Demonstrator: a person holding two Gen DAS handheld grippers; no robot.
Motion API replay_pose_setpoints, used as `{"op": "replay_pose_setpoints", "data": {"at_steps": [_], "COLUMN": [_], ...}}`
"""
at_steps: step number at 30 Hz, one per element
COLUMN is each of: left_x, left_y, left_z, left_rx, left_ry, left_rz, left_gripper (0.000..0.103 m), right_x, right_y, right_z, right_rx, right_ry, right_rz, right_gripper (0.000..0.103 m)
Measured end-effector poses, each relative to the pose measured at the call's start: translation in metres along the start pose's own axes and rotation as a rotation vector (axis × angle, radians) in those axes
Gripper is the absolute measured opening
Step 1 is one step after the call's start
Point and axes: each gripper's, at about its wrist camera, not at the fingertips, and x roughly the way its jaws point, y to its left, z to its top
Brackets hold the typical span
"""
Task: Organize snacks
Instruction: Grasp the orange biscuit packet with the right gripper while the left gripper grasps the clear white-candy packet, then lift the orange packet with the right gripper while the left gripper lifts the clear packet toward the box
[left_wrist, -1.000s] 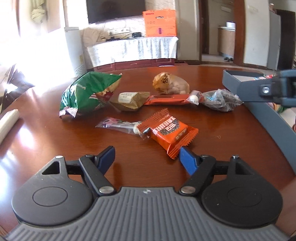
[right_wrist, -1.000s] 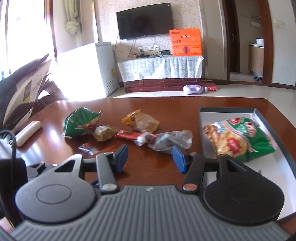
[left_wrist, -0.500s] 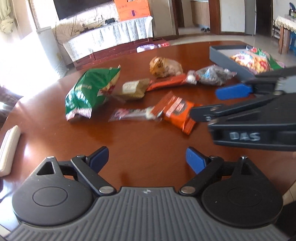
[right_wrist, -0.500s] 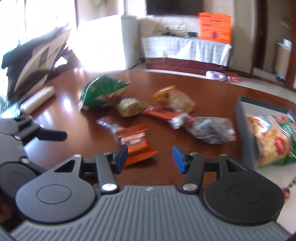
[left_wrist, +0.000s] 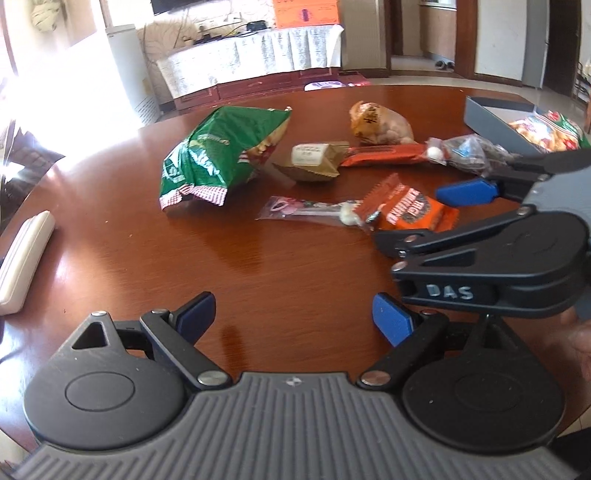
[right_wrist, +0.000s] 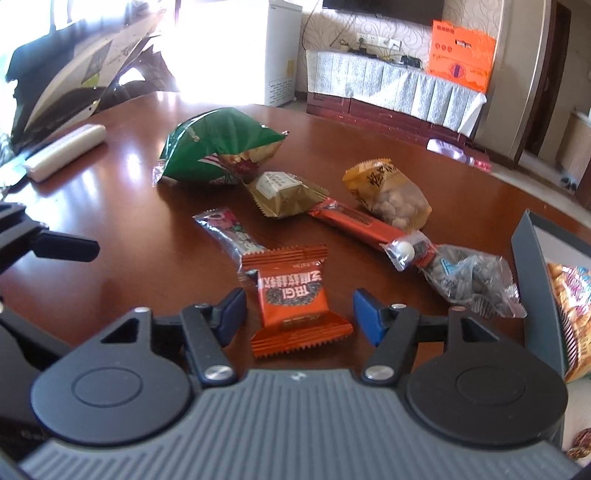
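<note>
Left wrist view: seven loose snack packets lie on the brown wooden surface (left_wrist: 258, 266). Count: one green chip bag (left_wrist: 218, 155), one gold packet (left_wrist: 314, 162), one yellow nut bag (left_wrist: 380, 123), one long orange bar (left_wrist: 384, 153), one clear bag of dark pieces (left_wrist: 469, 153), one clear pink-printed stick packet (left_wrist: 306, 212), one orange square packet (left_wrist: 410, 210). One grey tray (left_wrist: 491, 120) stands at the right edge and holds one further chip bag (left_wrist: 546, 131). One white remote-like object (left_wrist: 22, 258) lies at the left edge. The left hand-held gripper (left_wrist: 293, 319) stands wide open over bare wood, holding and touching nothing. The right hand-held gripper (left_wrist: 424, 218) enters from the right, its two fingers spanning the orange square packet.

Right wrist view: the same seven packets are visible, and the grey tray (right_wrist: 535, 273) sits at the right. The orange square packet (right_wrist: 295, 299) lies flat on the surface between the blue pads of the right hand-held gripper (right_wrist: 299, 315). The jaws are opening, about halfway apart; a gap shows on each side of the packet, so the pads do not press on it. One finger (right_wrist: 66, 249) of the left hand-held gripper shows at the left edge.
</note>
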Motion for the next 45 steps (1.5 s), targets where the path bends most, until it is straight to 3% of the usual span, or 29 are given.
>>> {"op": "replay_pose_setpoints", "data": {"at_steps": [1,2,3,6,10,16,22,29,33,35,37,38,41,45], "left_x": [0.001,0.001,0.001,0.0,-0.004,0.002,0.022,0.045,0.043,0.041,0.04,0.039,0.038,0.033], "left_y": [0.0,0.0,0.0,-0.007,-0.02,-0.025,-0.024,-0.008,-0.011,-0.013,-0.012,-0.013,-0.014,-0.017], "left_z": [0.0,0.0,0.001,-0.001,0.002,0.018,0.03,0.042,0.039,0.038,0.039,0.039,0.037,0.033], "left_rx": [-0.006,-0.01,-0.011,0.033,0.181,0.398,0.533,0.462,0.477,0.499,0.482,0.482,0.48,0.463], "left_ry": [-0.002,-0.006,-0.011,-0.054,-0.147,-0.18,-0.198,-0.198,-0.211,-0.219,-0.201,-0.192,-0.181,-0.173], "left_rz": [0.004,0.006,0.008,0.025,0.042,-0.084,-0.183,-0.281,-0.261,-0.265,-0.298,-0.292,-0.275,-0.258], "left_gripper": [0.094,0.094,0.094,0.094,0.094,0.094,0.095,0.097,0.096,0.087,0.057,0.035,0.025,0.023], "right_x": [0.0,-0.001,-0.002,-0.007,-0.013,-0.021,-0.024,-0.024,-0.023,-0.024,-0.024,-0.025,-0.025,-0.025], "right_y": [-0.002,-0.003,-0.005,-0.011,-0.017,-0.03,-0.036,-0.038,-0.038,-0.037,-0.037,-0.038,-0.039,-0.039], "right_z": [0.0,0.0,0.0,-0.001,-0.007,-0.016,-0.019,-0.019,-0.019,-0.019,-0.02,-0.02,-0.021,-0.021], "right_rx": [0.013,0.024,0.037,0.078,0.086,0.103,0.107,0.107,0.112,0.113,0.114,0.116,0.123,0.12], "right_ry": [0.003,0.001,0.0,0.001,0.019,0.033,0.04,0.041,0.041,0.041,0.04,0.04,0.04,0.039], "right_rz": [0.002,-0.002,-0.004,-0.014,-0.039,-0.048,-0.041,-0.041,-0.045,-0.047,-0.049,-0.049,-0.047,-0.05], "right_gripper": [0.064,0.055,0.052,0.052,0.052,0.052,0.052,0.053,0.053,0.053,0.053,0.052,0.052,0.052]}}
